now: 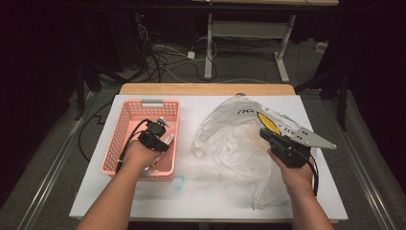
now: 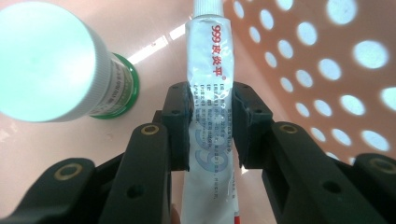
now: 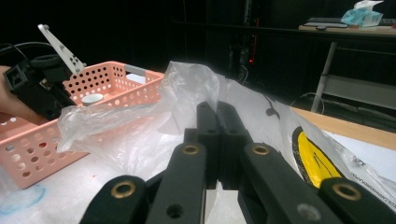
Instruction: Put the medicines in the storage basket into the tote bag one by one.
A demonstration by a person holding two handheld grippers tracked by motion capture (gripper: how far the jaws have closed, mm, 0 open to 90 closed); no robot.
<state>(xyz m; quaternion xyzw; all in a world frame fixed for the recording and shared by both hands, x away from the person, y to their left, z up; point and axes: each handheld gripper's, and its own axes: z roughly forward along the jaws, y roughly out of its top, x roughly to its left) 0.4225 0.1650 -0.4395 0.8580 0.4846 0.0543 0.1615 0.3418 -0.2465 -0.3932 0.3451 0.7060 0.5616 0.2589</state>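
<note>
Inside the pink perforated basket (image 1: 143, 103), my left gripper (image 1: 160, 129) points down. Its pads press both sides of a white ointment tube (image 2: 212, 46) with red print, so my left gripper (image 2: 212, 93) is shut on the tube. A bottle with a white cap and green label (image 2: 46, 60) stands just left of the tube on the basket floor. My right gripper (image 1: 265, 132) sits at the right edge of a crumpled clear plastic bag (image 1: 225, 139). Its jaws meet, and my right gripper (image 3: 217, 112) pinches the bag's film (image 3: 140, 116), which rises in a fold at the jaw tips.
The bag bears a yellow and black print (image 3: 317, 163) and covers the table's middle and right. The basket wall (image 2: 327, 93) is close on the tube's right. A blue smear (image 1: 178, 182) marks the white tabletop near the basket's front corner. Cables and desk legs lie beyond the table.
</note>
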